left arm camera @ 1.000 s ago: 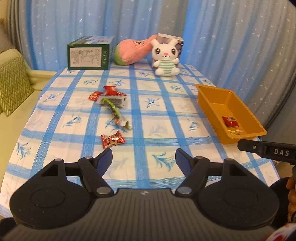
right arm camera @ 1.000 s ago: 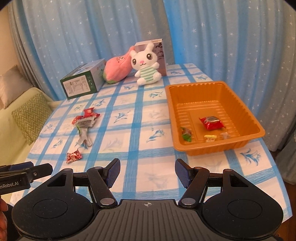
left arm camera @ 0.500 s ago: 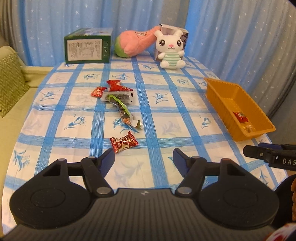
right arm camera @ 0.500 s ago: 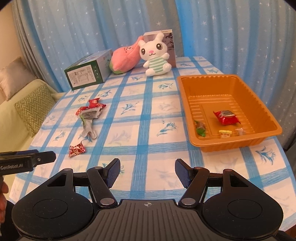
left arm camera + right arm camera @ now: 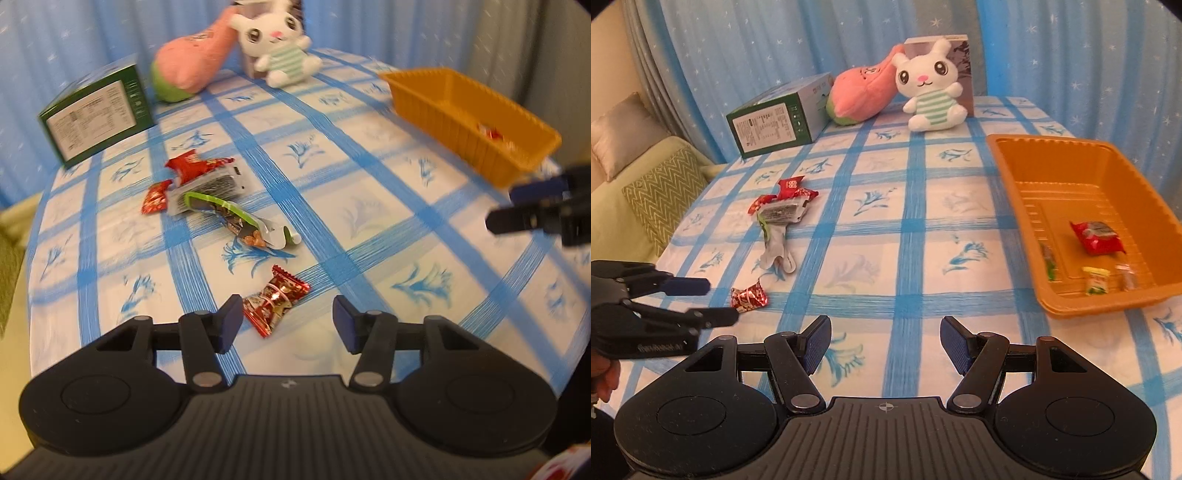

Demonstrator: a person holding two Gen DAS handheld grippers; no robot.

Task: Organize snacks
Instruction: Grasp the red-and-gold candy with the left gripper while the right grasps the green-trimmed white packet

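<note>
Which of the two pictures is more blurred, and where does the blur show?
Left wrist view: motion blur, strongest on the green box, the plush rabbit and the orange tray. Right wrist view: mostly sharp; only the left gripper is smeared.

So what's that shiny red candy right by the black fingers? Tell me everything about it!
The candy is small and wrapped in shiny, crinkly red foil with gold and white print, and its ends are pinched into little frills. It lies flat and slanted on the blue-checked tablecloth, alone, apart from the other snacks further back. The left gripper has it between its fingers, which are closing; one looks right at the wrapper's edge, but they don't squeeze it yet. The wrapper looks unopened.
</note>
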